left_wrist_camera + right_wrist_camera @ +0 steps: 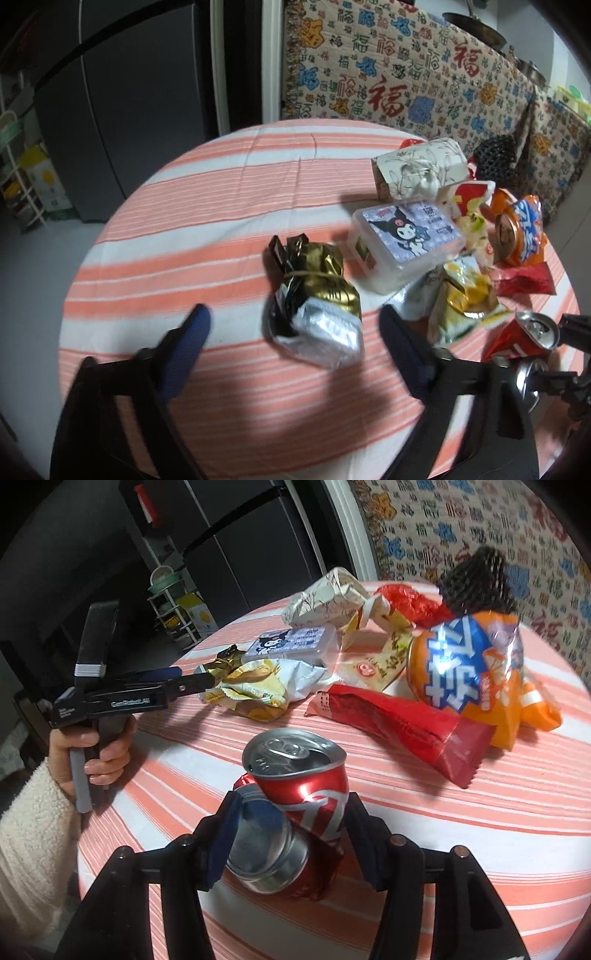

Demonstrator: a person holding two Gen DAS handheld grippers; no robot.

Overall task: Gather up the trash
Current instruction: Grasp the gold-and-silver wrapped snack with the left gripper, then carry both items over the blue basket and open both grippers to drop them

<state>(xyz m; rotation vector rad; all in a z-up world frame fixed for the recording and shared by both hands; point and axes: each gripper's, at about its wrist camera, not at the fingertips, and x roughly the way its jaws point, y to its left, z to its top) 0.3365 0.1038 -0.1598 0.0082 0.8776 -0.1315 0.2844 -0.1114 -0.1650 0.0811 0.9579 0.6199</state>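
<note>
The right gripper [291,834] has its two blue-padded jaws on either side of a crushed red soda can [291,805]; the left pad touches the can's bent lower half and the right jaw sits against its red side, so the can is clamped between them, its silver top tilted toward twelve o'clock. Beyond it, at one o'clock, lies a red snack wrapper [402,731], and past that an orange chip bag [469,668] with blue and white lettering. At eleven o'clock sits a crumpled yellow-and-white wrapper [258,690], with a clear plastic box [295,646] bearing a cartoon label behind it, then a folded paper carton [328,602].

The left gripper [295,332] stands with its jaws wide apart and nothing between the pads. Just ahead, at twelve o'clock, a gold-and-silver foil bag [317,306] tied with a rubber band lies on the striped tablecloth [207,206], clear of both fingers. At one o'clock is the same cartoon-labelled box, and at three o'clock the red can held by the other gripper. In the right wrist view, a hand [92,753] in a fleecy cream sleeve [33,849] grips the left tool's handle at nine o'clock.
</note>
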